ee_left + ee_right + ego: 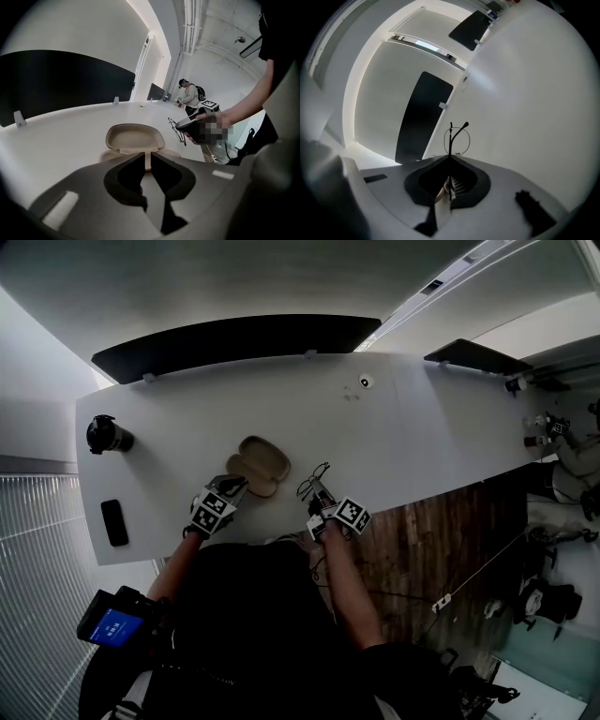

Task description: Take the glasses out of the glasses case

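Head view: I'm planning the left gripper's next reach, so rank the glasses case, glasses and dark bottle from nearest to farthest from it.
1. The glasses case, at the left gripper, which grips its edge.
2. The glasses, to its right, held in the right gripper.
3. The dark bottle, far left on the table.

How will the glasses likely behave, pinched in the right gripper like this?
The glasses look thin-framed, so probably light and easily bent. The right gripper is shut on one slim part with the rest sticking out beyond the jaws, so they may pivot if swung fast.
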A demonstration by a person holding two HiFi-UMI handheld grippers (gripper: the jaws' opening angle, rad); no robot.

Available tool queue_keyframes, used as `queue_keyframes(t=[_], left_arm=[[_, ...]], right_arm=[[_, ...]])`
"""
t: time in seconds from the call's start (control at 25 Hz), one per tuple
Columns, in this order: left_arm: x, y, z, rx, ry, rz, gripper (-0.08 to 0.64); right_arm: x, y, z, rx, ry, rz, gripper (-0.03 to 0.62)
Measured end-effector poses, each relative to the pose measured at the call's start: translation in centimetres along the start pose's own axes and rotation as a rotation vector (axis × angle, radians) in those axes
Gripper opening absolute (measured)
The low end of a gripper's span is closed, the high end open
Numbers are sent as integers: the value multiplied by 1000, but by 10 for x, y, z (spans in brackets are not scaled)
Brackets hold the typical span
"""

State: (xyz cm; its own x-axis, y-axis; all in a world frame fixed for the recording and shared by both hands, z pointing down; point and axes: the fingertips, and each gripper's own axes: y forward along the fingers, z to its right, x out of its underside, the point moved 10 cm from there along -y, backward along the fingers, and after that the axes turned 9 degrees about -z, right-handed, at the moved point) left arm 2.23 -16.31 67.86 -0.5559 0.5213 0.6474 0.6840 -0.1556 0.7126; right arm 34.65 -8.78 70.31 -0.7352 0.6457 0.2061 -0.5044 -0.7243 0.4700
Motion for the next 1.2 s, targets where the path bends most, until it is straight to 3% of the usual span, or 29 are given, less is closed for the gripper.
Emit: queue_keyframes(t=[0.68, 1.2], left_arm=[[3, -10, -4, -17, -10, 14, 44], [0, 2, -7, 4, -14, 30, 44]], right_arm=[[-1, 24, 13, 89, 72, -35, 15], [-7, 28, 5, 208, -58, -101, 15]])
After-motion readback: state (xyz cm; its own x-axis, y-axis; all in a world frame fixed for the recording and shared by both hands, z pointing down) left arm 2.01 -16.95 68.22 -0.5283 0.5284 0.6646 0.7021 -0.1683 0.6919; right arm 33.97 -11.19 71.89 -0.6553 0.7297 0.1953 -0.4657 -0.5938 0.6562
